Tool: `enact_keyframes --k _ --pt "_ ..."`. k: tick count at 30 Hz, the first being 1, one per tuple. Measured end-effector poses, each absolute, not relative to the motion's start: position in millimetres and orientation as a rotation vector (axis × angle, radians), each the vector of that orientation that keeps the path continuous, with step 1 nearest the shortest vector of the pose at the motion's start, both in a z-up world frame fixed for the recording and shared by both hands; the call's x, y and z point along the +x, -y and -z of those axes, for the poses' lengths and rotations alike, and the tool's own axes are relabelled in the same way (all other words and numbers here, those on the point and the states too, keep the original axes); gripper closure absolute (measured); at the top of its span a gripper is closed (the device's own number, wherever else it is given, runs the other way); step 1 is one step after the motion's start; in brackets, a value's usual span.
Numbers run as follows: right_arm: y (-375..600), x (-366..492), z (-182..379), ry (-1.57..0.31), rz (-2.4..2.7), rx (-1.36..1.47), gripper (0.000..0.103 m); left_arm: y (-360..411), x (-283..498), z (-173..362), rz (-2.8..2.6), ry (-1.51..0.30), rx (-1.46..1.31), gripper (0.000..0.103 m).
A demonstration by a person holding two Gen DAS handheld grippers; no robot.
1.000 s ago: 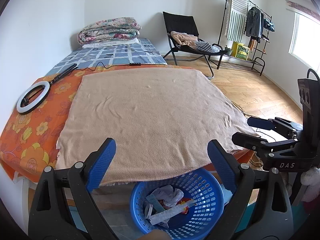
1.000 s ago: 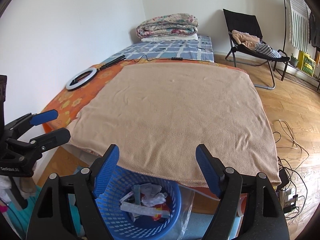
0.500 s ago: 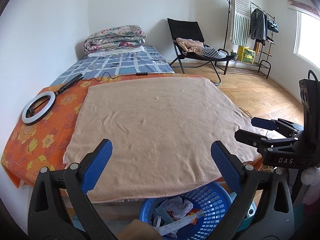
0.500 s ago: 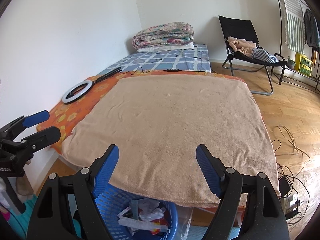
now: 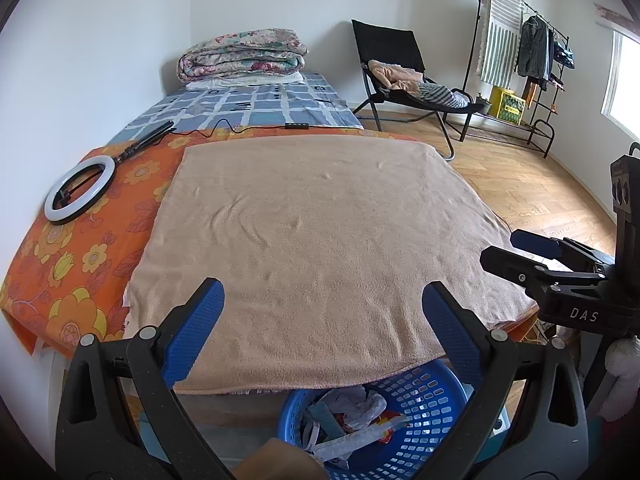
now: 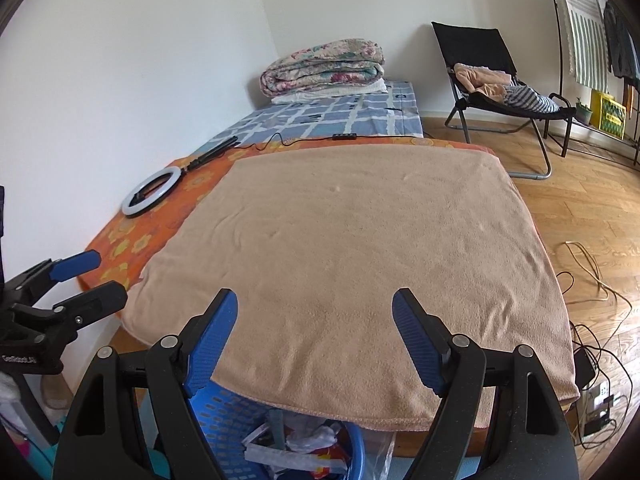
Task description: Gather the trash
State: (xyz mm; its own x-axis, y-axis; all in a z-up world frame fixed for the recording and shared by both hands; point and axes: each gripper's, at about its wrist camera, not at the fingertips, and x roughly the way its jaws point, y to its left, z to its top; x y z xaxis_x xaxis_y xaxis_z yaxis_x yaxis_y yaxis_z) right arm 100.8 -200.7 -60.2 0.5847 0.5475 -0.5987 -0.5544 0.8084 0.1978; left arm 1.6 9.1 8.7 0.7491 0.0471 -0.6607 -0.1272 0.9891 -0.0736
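Both spread wide, gripping nothing: left gripper (image 5: 322,308) and right gripper (image 6: 315,320) over the tan blanket (image 5: 320,240); trash (image 5: 352,420) down in the blue basket (image 5: 420,408) by the bed edge

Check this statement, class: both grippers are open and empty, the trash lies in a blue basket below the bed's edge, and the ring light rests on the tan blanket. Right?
One detail is wrong. The ring light rests on the orange floral sheet, beside the tan blanket, as the left wrist view shows. The left gripper and right gripper are open and empty, and trash fills the blue basket.
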Motion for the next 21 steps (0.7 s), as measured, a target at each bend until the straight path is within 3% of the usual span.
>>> enact_keyframes --k 21 --pt "194.3 95.8 65.1 -0.708 -0.646 -0.020 0.023 -13.1 -1.3 -8.7 -0.099 -0.714 -0.119 0.002"
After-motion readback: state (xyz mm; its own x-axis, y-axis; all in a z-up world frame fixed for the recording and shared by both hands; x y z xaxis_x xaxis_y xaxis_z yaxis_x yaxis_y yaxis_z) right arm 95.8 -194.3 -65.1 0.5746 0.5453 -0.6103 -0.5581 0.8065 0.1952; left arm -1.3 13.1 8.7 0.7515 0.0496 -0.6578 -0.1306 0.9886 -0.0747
